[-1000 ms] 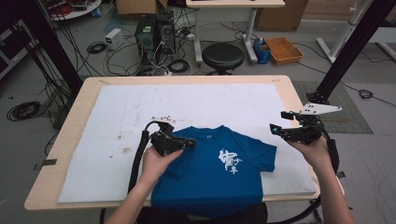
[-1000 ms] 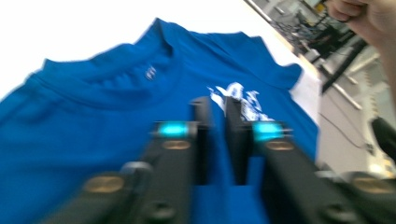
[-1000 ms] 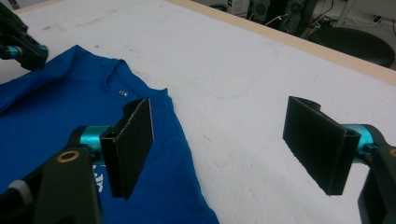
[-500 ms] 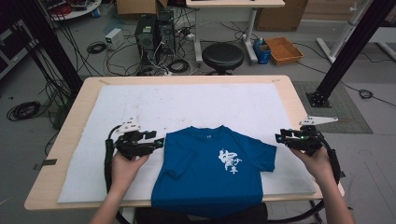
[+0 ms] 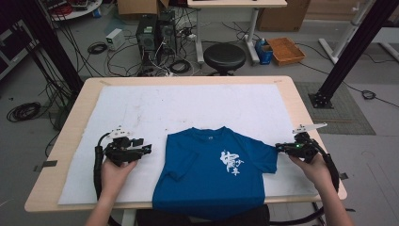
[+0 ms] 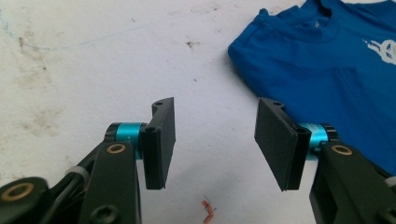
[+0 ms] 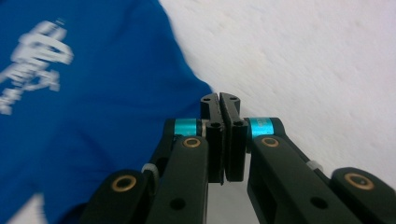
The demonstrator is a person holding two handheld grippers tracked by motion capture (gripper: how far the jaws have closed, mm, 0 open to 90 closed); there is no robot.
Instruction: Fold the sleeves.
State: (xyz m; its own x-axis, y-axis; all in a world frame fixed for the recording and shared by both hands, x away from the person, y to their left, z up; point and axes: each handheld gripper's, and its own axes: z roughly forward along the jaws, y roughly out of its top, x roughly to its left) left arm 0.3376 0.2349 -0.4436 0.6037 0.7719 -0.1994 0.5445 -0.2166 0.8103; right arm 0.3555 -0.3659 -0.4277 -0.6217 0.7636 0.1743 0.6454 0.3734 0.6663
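The blue T-shirt (image 5: 211,174) hem hangs past the table's near edge; its white print (image 7: 32,60) blurs in the right gripper view.

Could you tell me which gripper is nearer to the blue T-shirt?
Right. The right gripper is at the blue T-shirt's sleeve edge; the left gripper sits apart on the white mat.

A blue T-shirt (image 5: 214,172) lies flat and face up on the white mat (image 5: 188,108) that covers the desk, at the mat's near edge and a little right of its middle. White lettering (image 5: 232,163) marks the chest. The collar points toward the far side. The sleeve on the shirt's left is folded in over the body; the other spreads outward. The hem hangs over the mat's near edge.
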